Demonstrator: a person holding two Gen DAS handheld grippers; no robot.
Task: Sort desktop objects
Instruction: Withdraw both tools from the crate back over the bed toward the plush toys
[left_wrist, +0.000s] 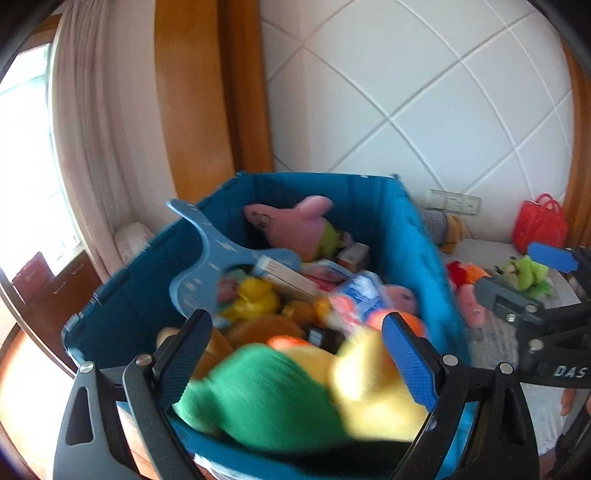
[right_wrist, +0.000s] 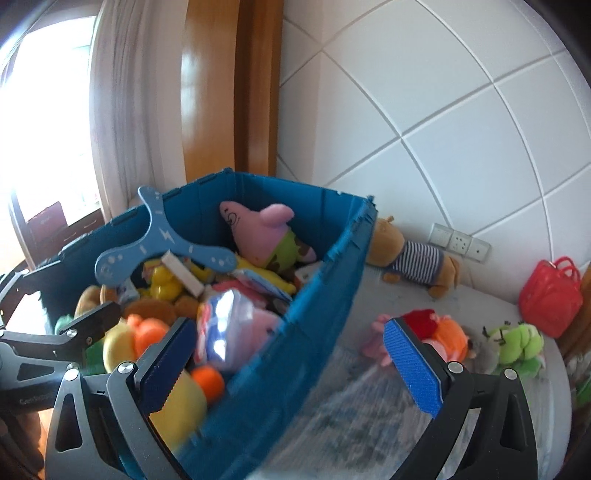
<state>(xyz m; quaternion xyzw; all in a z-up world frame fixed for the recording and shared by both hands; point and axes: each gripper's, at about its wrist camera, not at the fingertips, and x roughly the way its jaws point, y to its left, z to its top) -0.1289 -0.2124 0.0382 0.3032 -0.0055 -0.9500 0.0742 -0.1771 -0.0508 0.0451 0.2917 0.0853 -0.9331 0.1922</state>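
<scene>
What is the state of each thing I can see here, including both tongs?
Left tongs: open, green and yellow plush between the fingers, grip unclear.
Right tongs: open, empty, straddling the bin wall.
Bin: open, piled full.
Boomerang: resting on the pile, one arm above the rim.
Pink star plush: leaning on the back wall.
Bear: lying outside the bin.
Red basket: upright.

From my left wrist camera I read "DAS" in white on the right tool (left_wrist: 554, 273) body; the rest is cut off. Lettering elsewhere is too blurred to read.
</scene>
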